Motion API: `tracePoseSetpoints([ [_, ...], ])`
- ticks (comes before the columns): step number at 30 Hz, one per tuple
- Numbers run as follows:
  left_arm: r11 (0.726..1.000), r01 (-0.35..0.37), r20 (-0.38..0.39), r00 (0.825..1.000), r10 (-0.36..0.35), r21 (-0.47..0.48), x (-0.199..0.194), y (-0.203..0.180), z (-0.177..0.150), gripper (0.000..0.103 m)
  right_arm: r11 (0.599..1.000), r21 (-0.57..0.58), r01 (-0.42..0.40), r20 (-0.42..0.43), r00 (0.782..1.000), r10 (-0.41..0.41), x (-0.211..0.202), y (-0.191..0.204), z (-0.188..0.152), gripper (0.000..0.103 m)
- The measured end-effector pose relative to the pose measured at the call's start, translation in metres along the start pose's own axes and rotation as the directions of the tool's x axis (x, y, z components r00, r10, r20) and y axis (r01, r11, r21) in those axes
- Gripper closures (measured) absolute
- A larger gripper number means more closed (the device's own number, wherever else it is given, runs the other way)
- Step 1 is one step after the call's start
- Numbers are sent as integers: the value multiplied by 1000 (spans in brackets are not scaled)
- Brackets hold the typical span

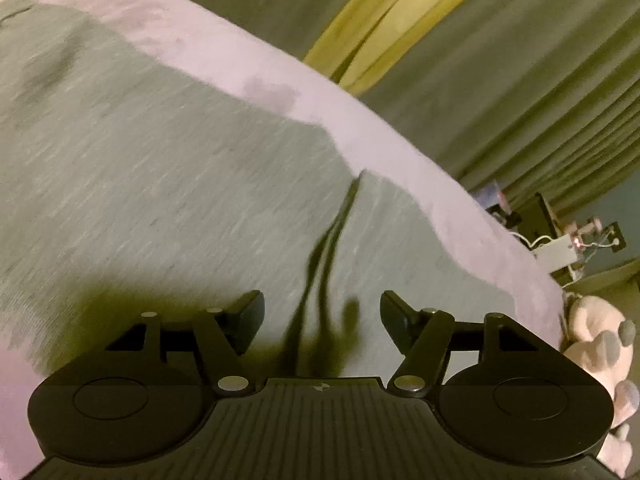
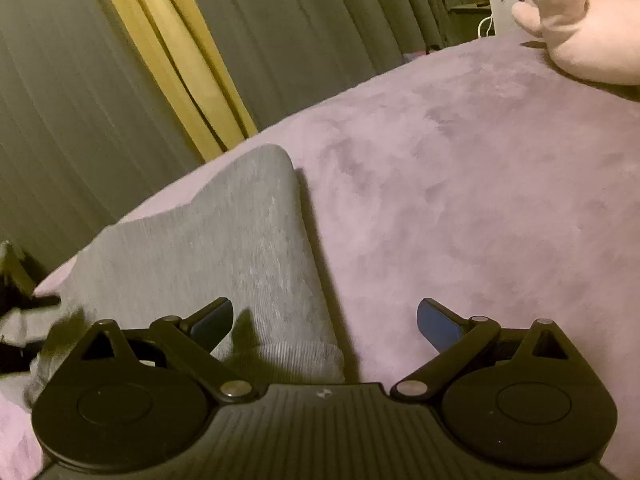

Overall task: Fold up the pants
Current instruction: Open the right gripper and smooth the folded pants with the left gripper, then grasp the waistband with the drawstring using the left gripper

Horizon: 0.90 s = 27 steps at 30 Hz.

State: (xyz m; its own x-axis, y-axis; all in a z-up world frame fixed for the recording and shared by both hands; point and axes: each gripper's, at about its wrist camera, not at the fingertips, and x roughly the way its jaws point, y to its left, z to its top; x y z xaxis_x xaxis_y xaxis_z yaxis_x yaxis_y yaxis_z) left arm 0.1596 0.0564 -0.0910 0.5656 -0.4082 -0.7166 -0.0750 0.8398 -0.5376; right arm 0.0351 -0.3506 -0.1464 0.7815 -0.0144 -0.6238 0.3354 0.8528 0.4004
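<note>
A pair of grey, ribbed-knit jersey pants lies spread flat on a bed covered by a plush lilac blanket. In the left wrist view the cloth fills most of the bed surface, its far side running just inside the bed's far edge, with a strip of blanket showing between. Two thin dark drawstrings trail across the fabric from that far side toward the camera.

The left hand-held gripper hovers low over the pants with its two black fingers spread wide and nothing between them; the drawstring ends lie in the gap below.

In the right wrist view one pant leg runs from the near edge of the bed toward the far edge, and its ribbed cuff sits at the near end. The right hand-held gripper is likewise spread apart and empty, its left finger over the leg and its right, blue-padded finger over bare blanket.

A pale pink plush toy with grey paw pads rests at the bed's far right corner. Behind the bed hang pleated grey-green curtains with a yellow panel between them.
</note>
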Motion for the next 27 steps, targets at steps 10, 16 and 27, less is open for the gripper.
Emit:
tracePoseSetpoints([
  [10,973,-124,-38,990,133,195,42,-31,20,70,999,-41,21,-13,1000,-22,6,6,-5,4],
  [16,941,-153,7,987,159,302,39,-36,11,72,996,-78,49,-17,999,-51,11,11,-8,4],
  [27,923,-213,54,977,207,321,27,-39,13,76,990,-116,86,-12,996,-88,14,14,-11,4],
])
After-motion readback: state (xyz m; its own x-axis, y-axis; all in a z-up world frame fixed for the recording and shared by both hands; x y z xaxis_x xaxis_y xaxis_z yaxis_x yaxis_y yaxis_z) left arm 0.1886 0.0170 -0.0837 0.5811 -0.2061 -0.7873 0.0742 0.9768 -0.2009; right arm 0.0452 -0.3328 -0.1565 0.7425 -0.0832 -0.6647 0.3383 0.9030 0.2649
